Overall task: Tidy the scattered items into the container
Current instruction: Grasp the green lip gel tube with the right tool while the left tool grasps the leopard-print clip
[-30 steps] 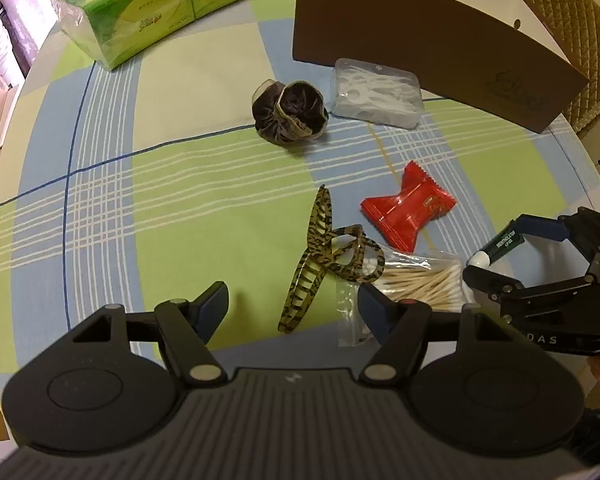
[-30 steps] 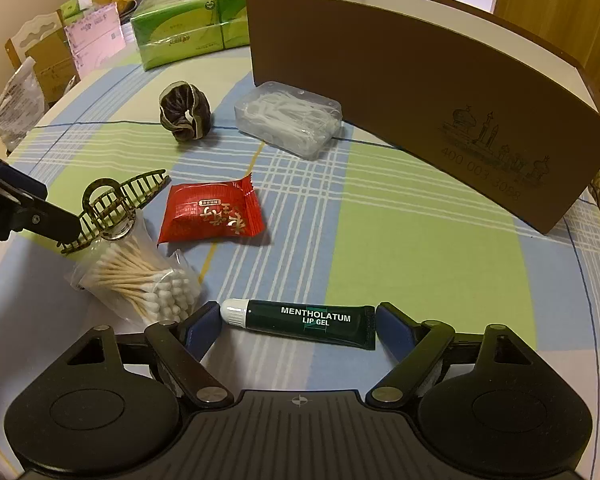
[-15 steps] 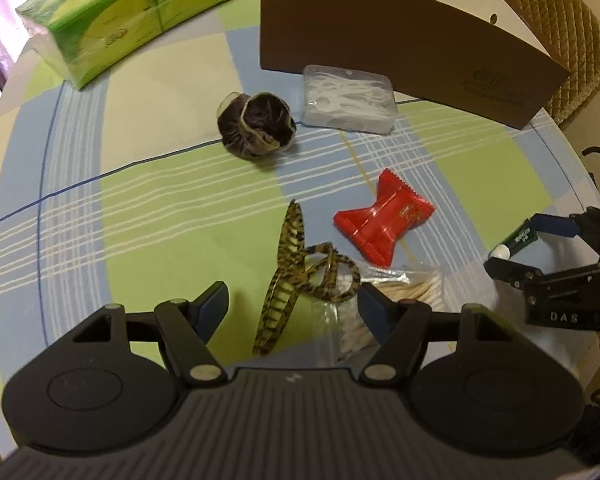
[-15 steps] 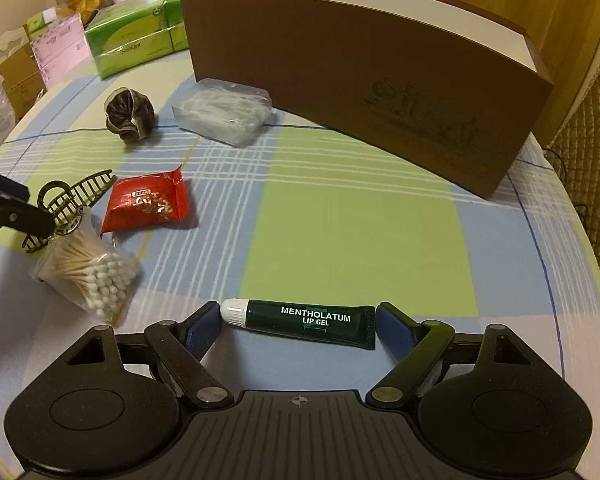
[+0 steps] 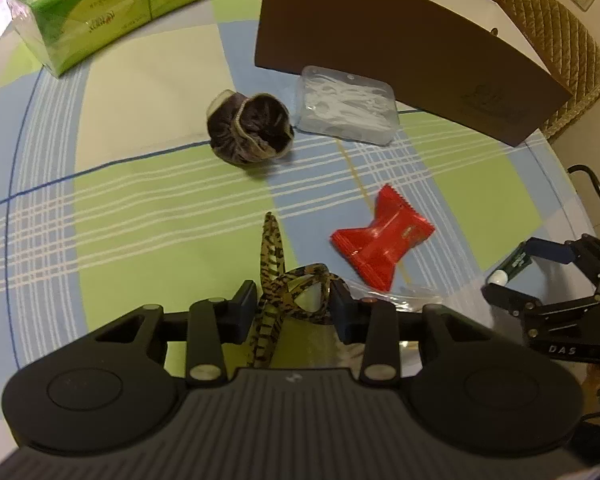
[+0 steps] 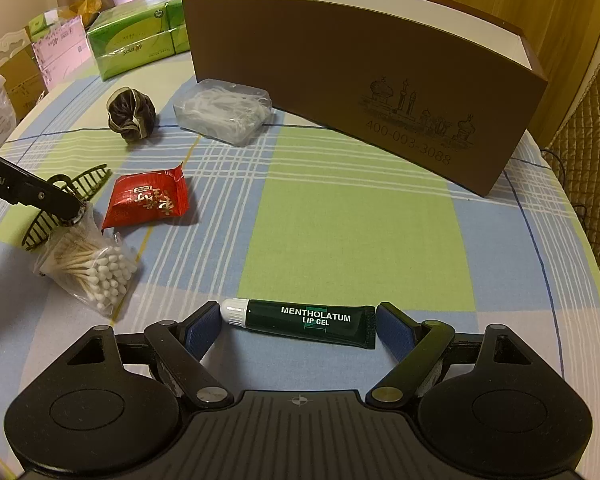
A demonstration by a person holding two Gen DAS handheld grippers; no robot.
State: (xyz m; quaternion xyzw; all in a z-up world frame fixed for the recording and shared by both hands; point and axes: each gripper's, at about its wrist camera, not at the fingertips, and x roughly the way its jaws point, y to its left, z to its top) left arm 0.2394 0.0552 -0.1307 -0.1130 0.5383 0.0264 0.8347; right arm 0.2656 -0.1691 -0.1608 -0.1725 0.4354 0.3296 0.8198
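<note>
Brown cardboard container [image 6: 364, 80] stands at the table's far side. Nearer, the left gripper [image 5: 292, 310] is closing around the tortoiseshell hair claw [image 5: 288, 292], pads touching it, while the right gripper [image 6: 300, 324] clamps the lip gel tube [image 6: 304, 320] end to end.

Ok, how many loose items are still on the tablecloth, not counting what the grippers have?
4: scrunchie and floss-pick box near the brown box, red snack packet mid-table, cotton swab bag beside the hair claw. The box's inside is hidden.

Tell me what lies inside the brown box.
Only the brown box with its white inner walls shows, in the right wrist view; its floor and any contents are hidden behind the front wall.
</note>
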